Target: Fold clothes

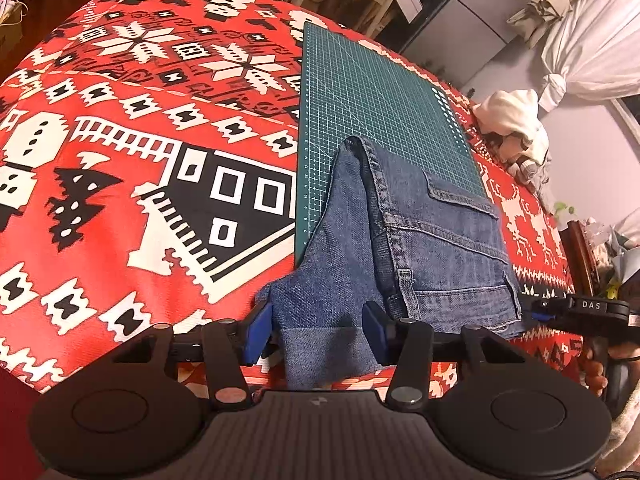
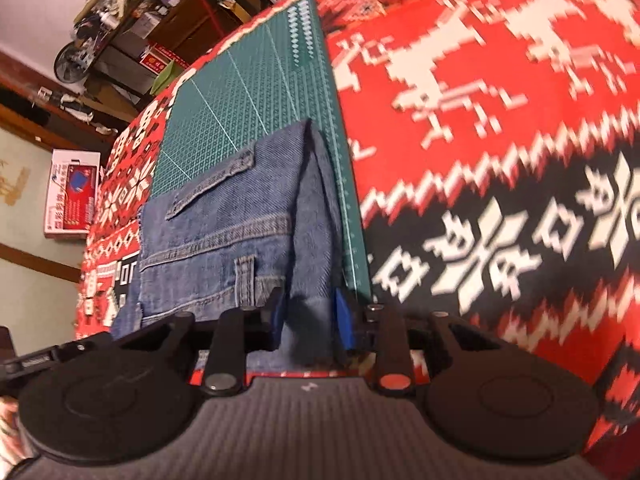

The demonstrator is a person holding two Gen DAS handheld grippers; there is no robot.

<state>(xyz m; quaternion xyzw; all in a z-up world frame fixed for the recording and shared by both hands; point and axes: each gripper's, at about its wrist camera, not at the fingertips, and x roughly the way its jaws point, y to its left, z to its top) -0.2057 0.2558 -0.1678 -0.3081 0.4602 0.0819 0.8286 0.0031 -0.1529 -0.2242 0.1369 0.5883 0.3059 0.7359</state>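
denim jeans (image 1: 404,240) lie folded on the green cutting mat (image 1: 376,92), near end hanging over the tabletop (image 1: 120,160) edge toward the grippers. left gripper (image 1: 316,328) fingers sit either side of the hanging cloth with a gap; can't tell if they pinch it. right gripper (image 2: 308,320) fingers look closed on the denim hem. risk: uneven pull from two grips skews the fold or drags the jeans off the mat; thick layers could slip from one grip. left view shows the right gripper's body and a cream bundle (image 1: 512,120) at the far edge; right view shows only its own fingers on the hem, plus motion blur.
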